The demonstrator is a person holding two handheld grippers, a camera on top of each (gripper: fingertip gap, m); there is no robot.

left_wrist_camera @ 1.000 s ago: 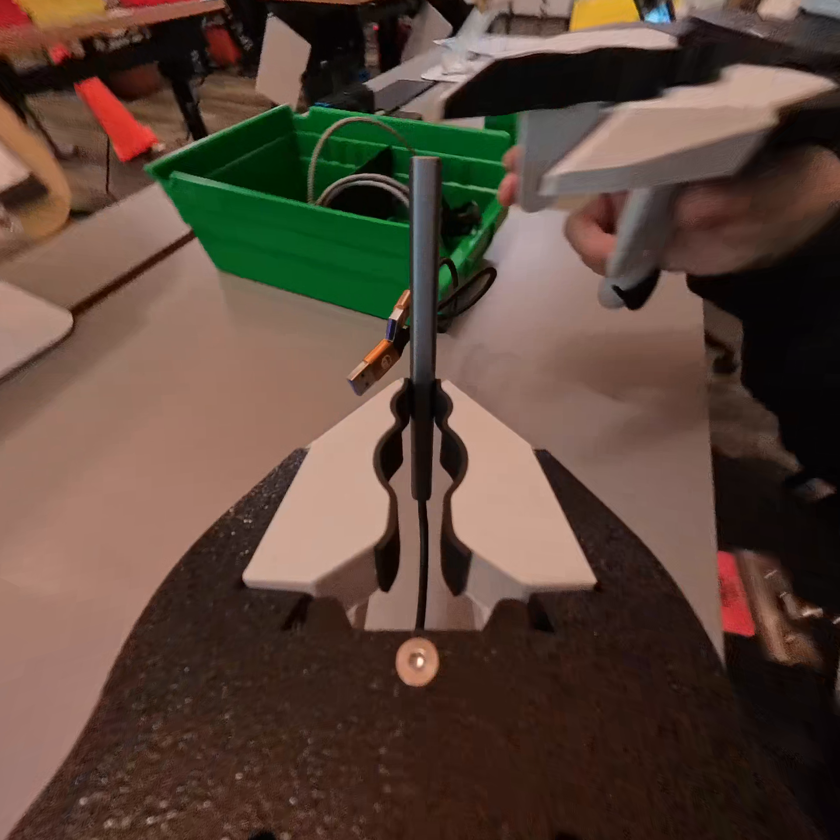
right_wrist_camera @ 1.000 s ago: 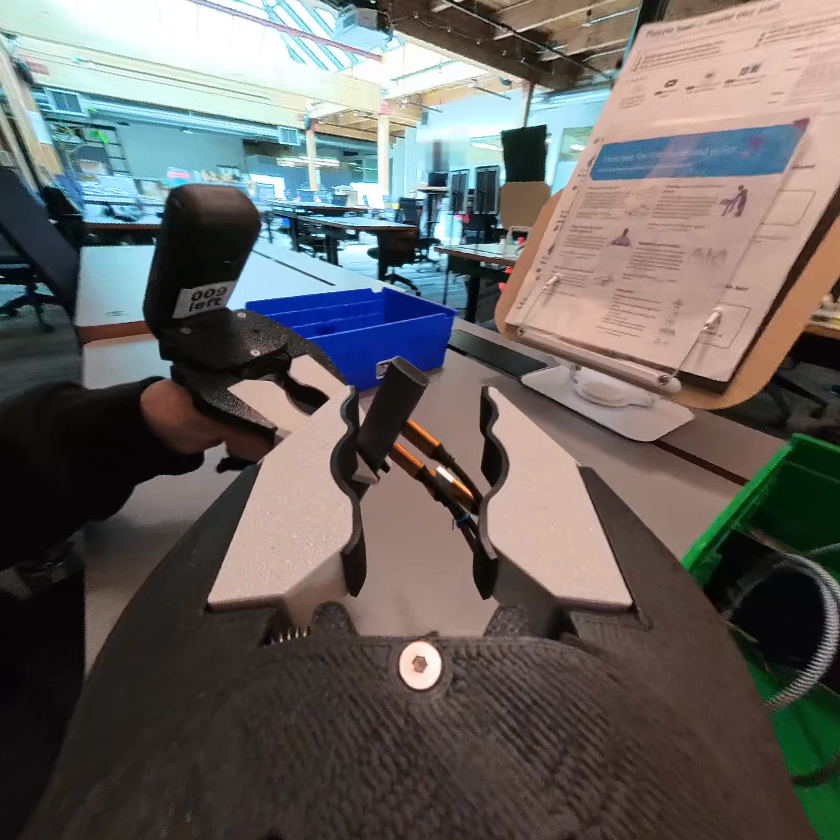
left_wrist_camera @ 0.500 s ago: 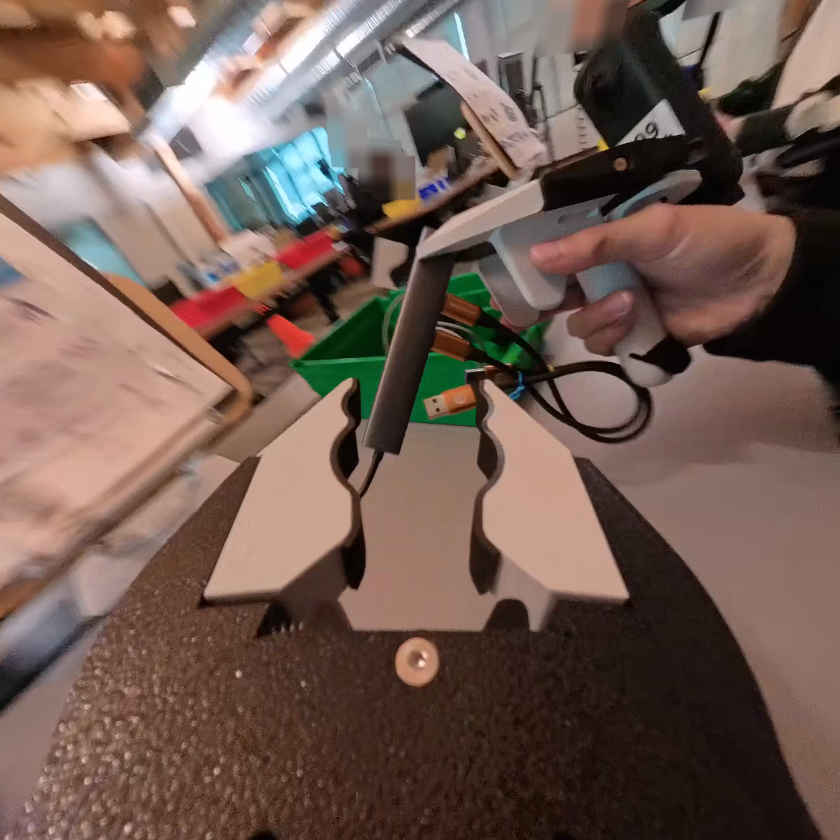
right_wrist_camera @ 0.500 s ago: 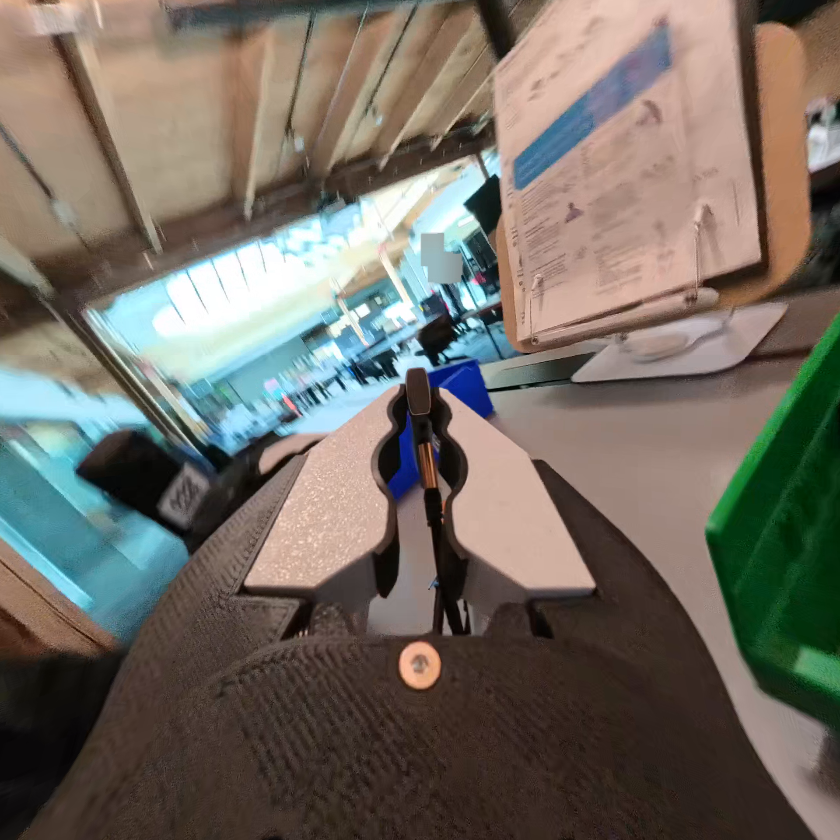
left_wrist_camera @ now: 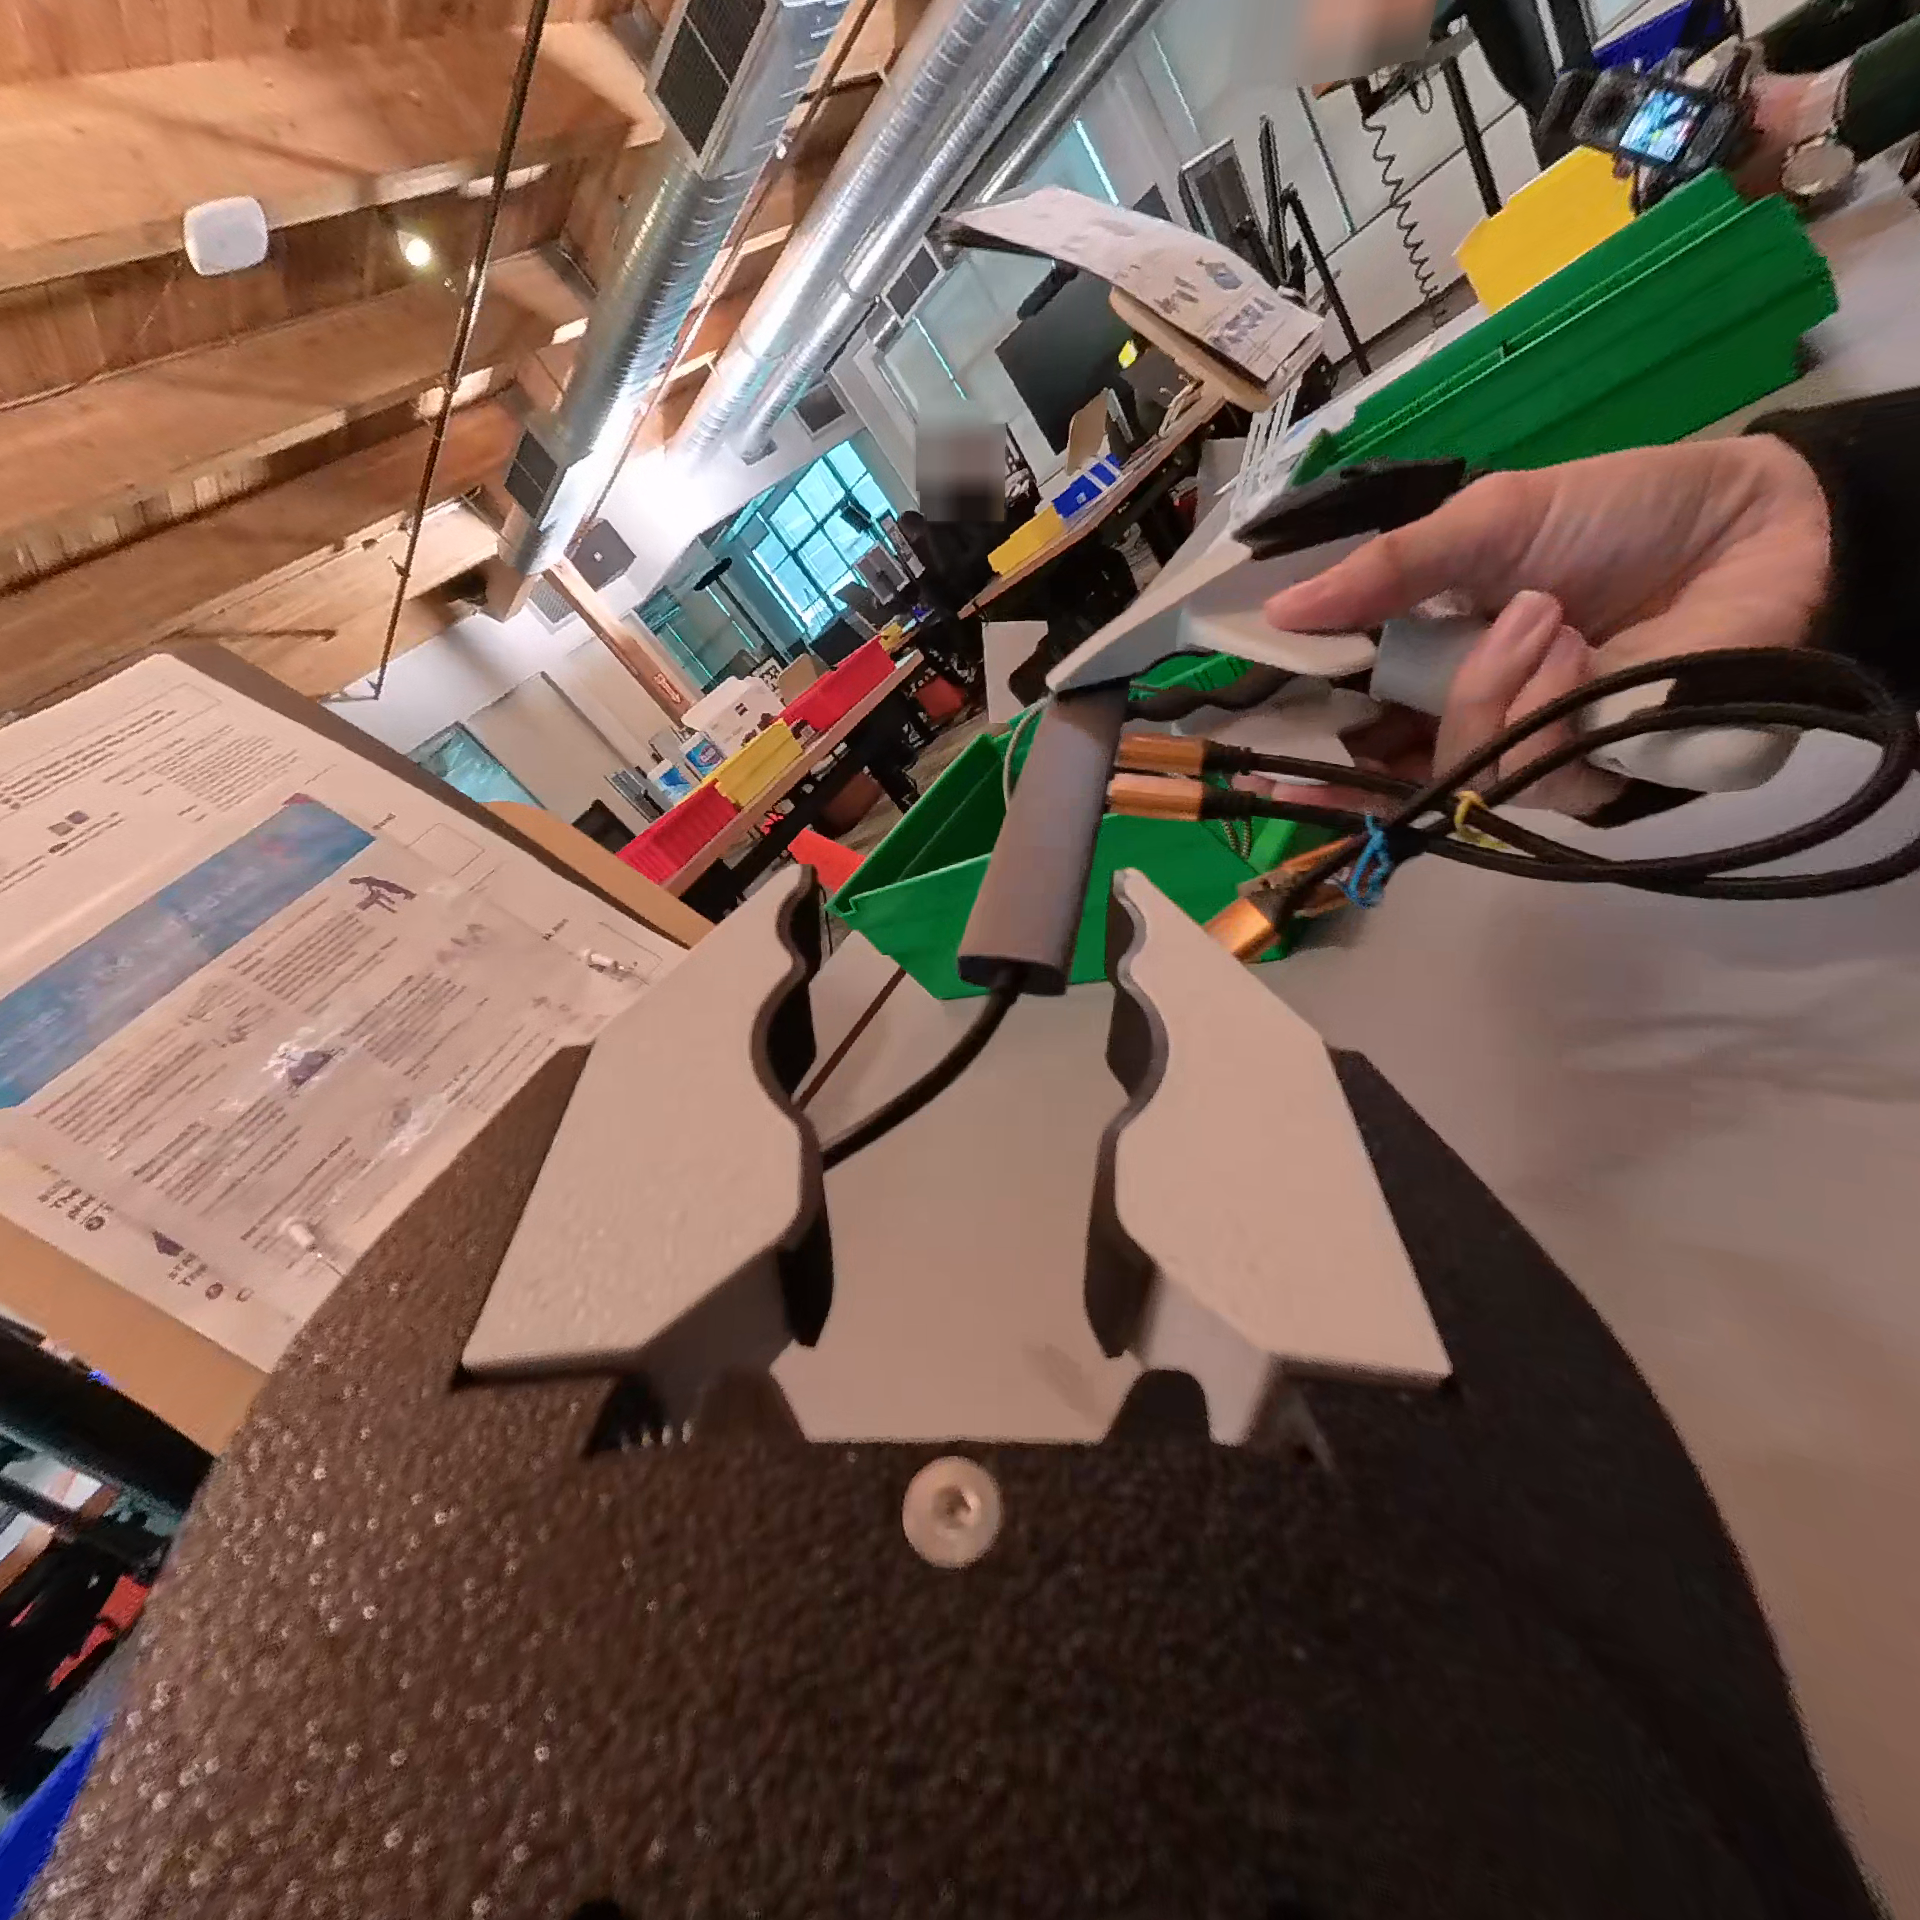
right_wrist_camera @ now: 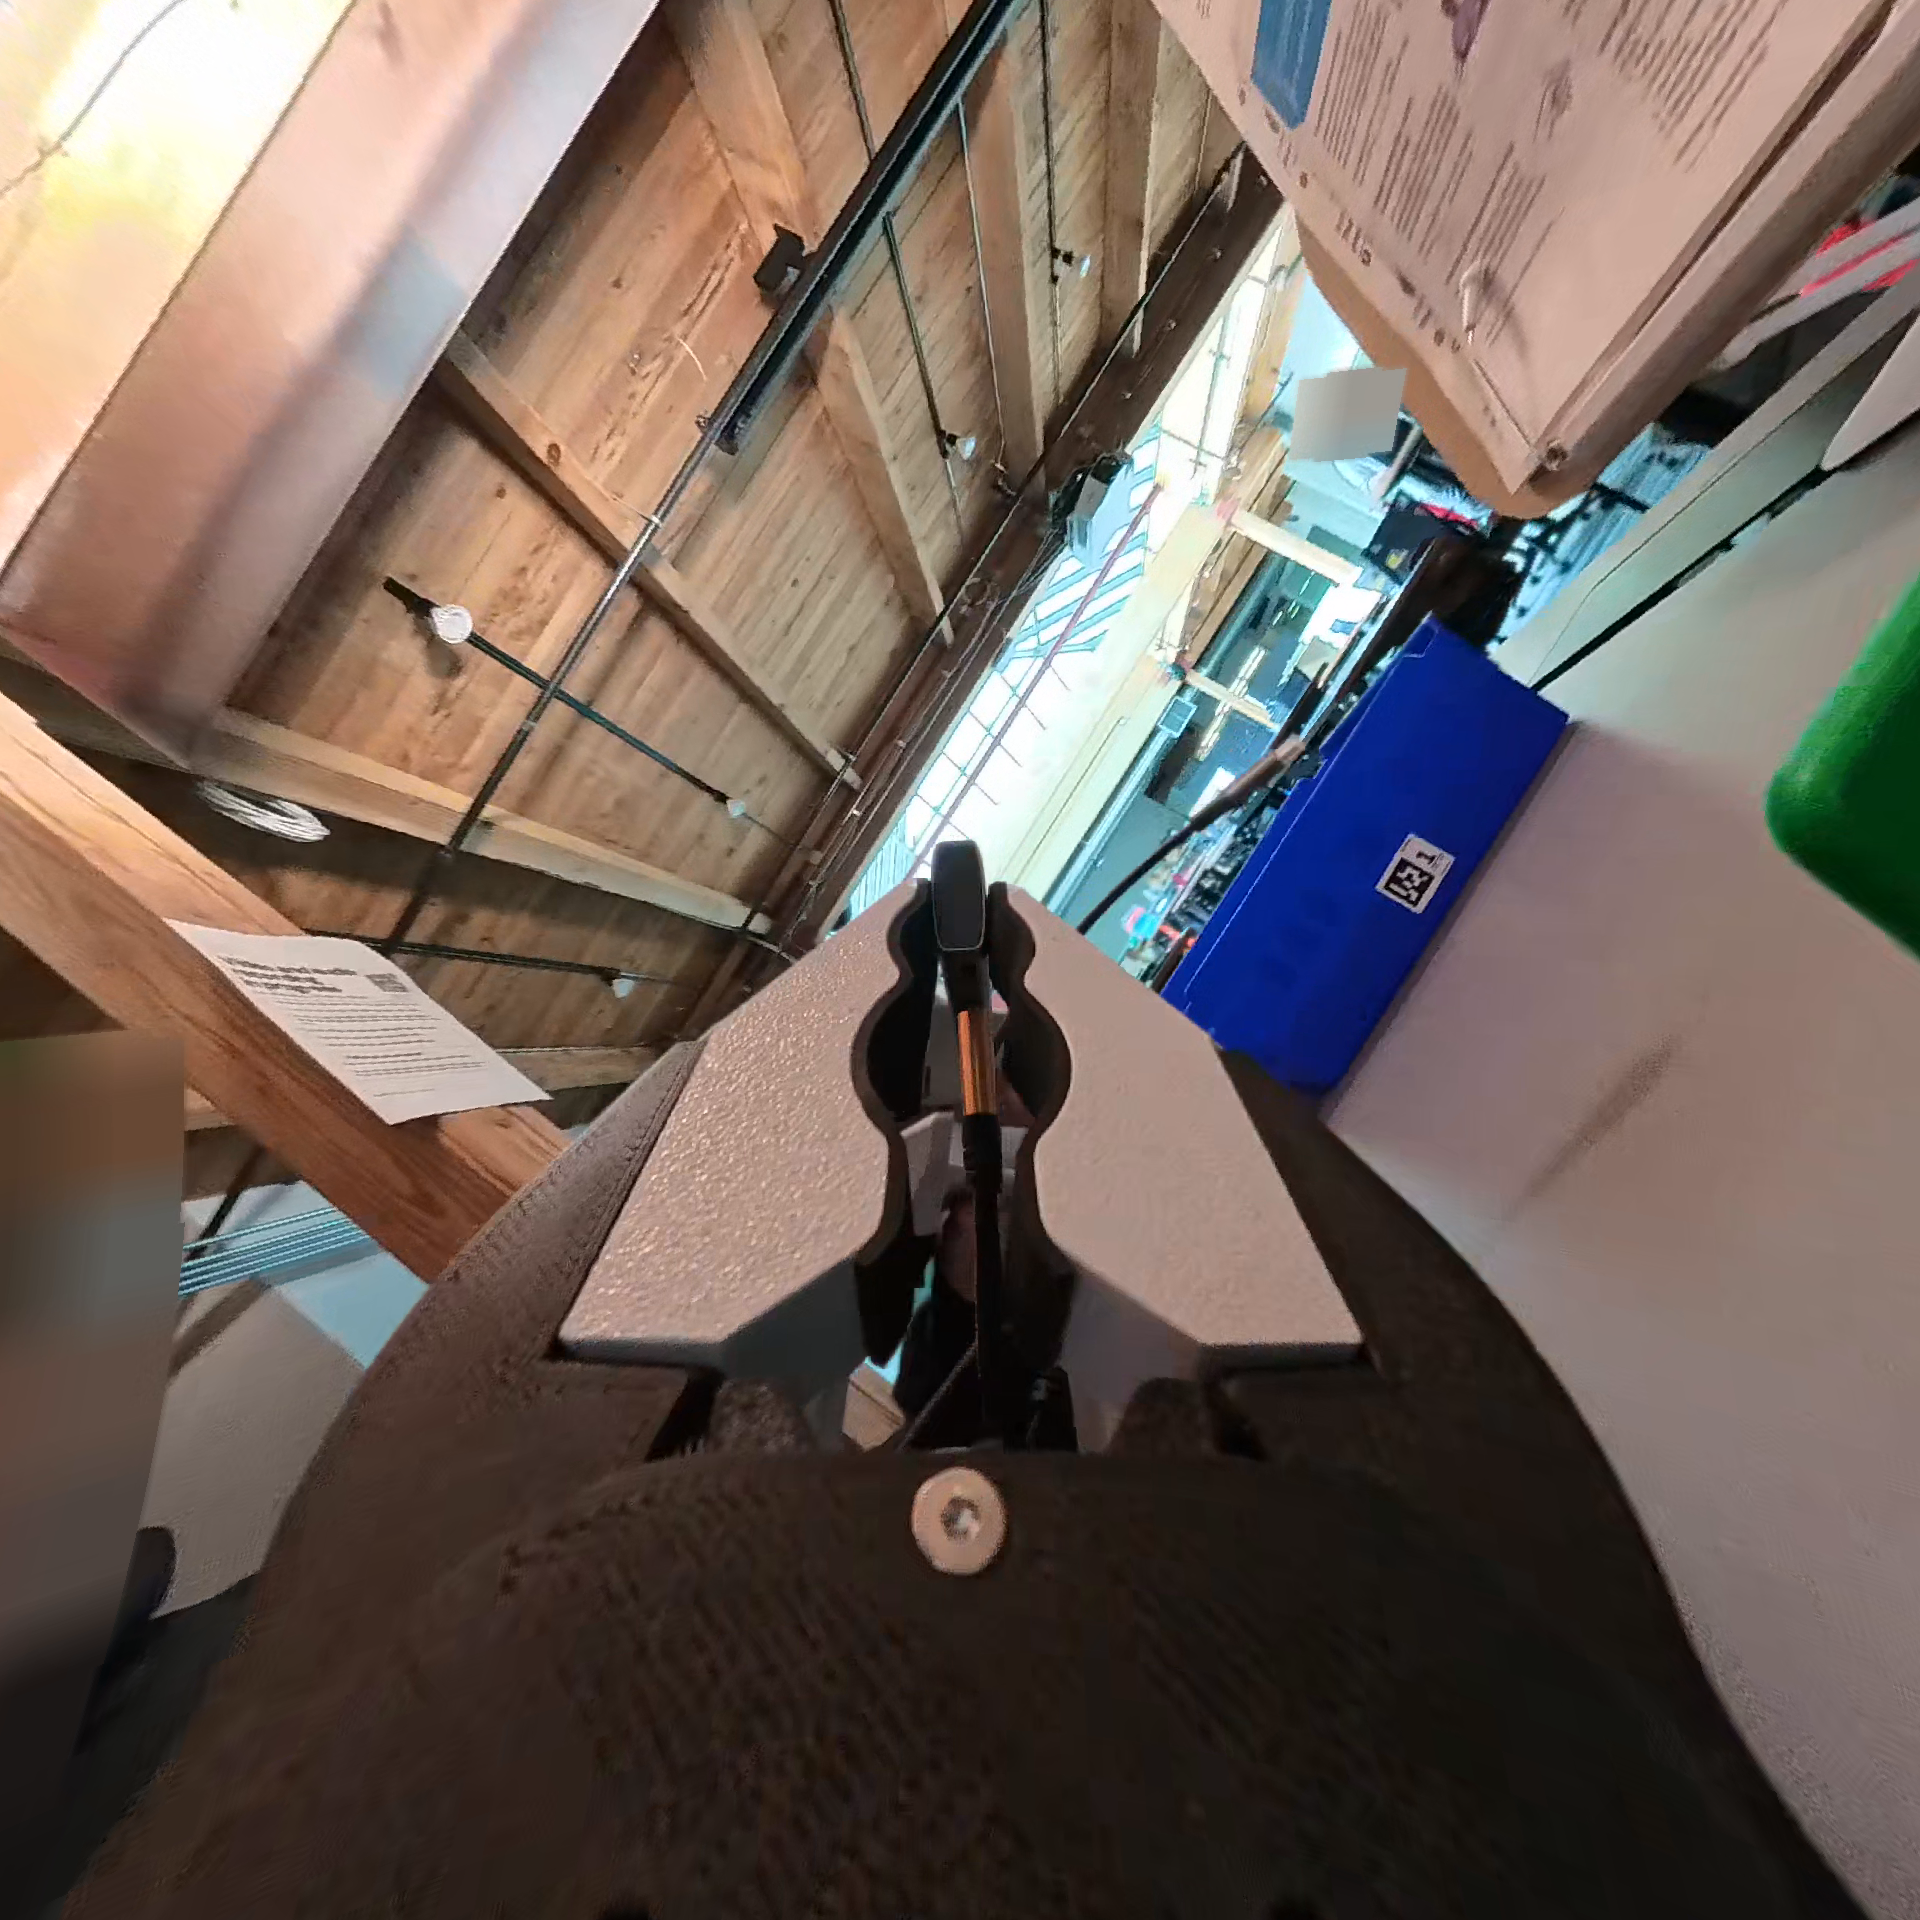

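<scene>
the left gripper (left_wrist_camera: 961, 930) has its two fingers spread wide apart and holds nothing. a dark grey stick-shaped box (left_wrist_camera: 1044, 842) hangs just in front of its tips, between them, and a thin black wire runs down from its low end. the right gripper (right_wrist_camera: 954, 902) is pressed tight on the top end of that grey box, pinching it. black cords (left_wrist_camera: 1621, 790) with orange metal plugs go into the side of the box and loop under the person's hand (left_wrist_camera: 1600, 582). a green bin (left_wrist_camera: 935, 883) sits on the grey table (left_wrist_camera: 1558, 1091) behind the box. a blue bin (right_wrist_camera: 1351, 873) sits farther off on the table.
</scene>
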